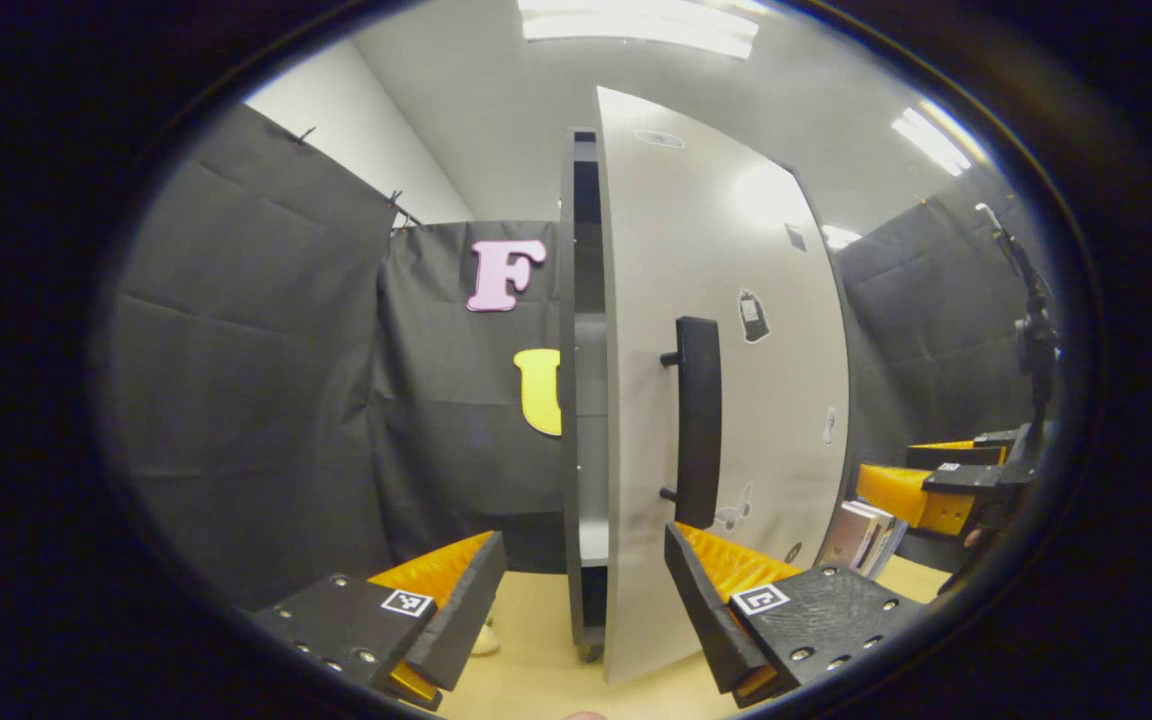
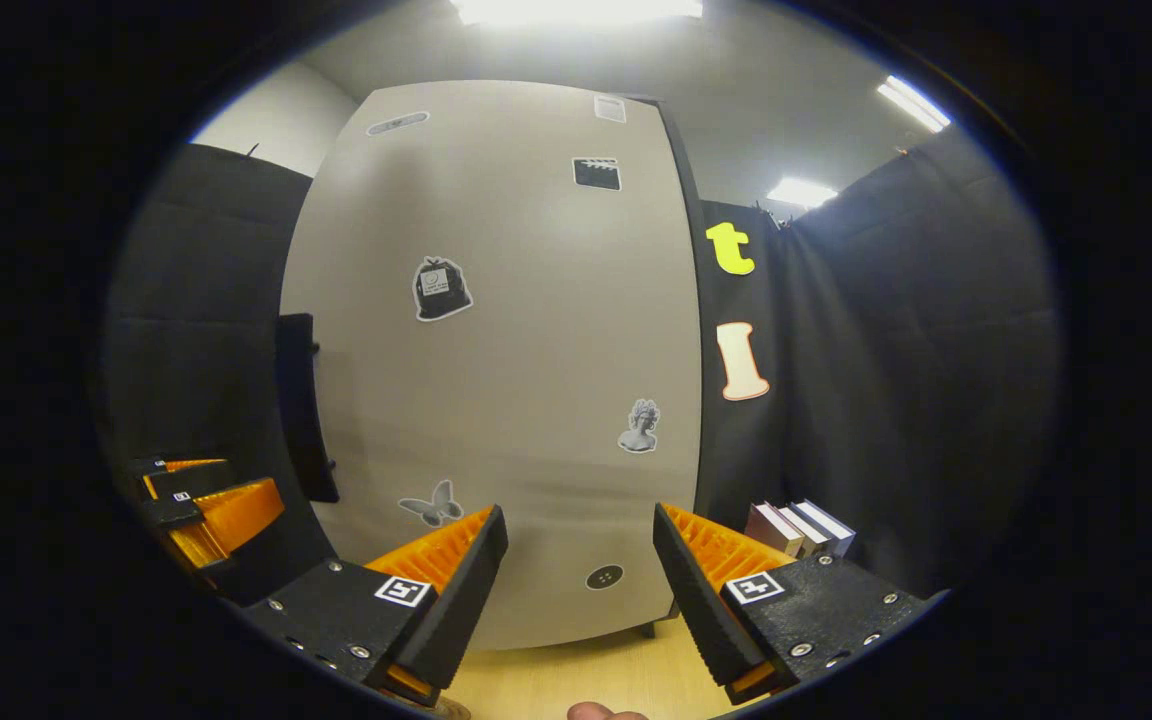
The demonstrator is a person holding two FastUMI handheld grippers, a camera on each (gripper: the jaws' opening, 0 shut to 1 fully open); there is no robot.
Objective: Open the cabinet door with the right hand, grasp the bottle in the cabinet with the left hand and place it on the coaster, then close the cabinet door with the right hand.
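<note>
Both jaws are gaping, gripping nothing: the left gripper [image 1: 576,610] is facing the cabinet door [image 1: 726,400] edge, the right gripper [image 2: 576,590] its front. Beside them, the door is standing slightly ajar; bottle and coaster unseen, so fetching, placing and closing are remaining.

Seen from the left gripper view, the left tongs [image 1: 584,590] sit low in the foreground with their two fingers spread wide apart and nothing between them. Straight ahead stands a tall cabinet [image 1: 581,400] on a light wooden bench [image 1: 536,670]. Its pale door [image 1: 736,400] is ajar, showing a narrow dark gap and a shelf edge inside. A dark vertical handle [image 1: 698,420] is mounted on the door near its opening edge, and small stickers dot the door's face. A few books [image 1: 866,535] stand just right of the cabinet. At far right, the right tongs [image 1: 936,480] hover, apart from the door.
</note>
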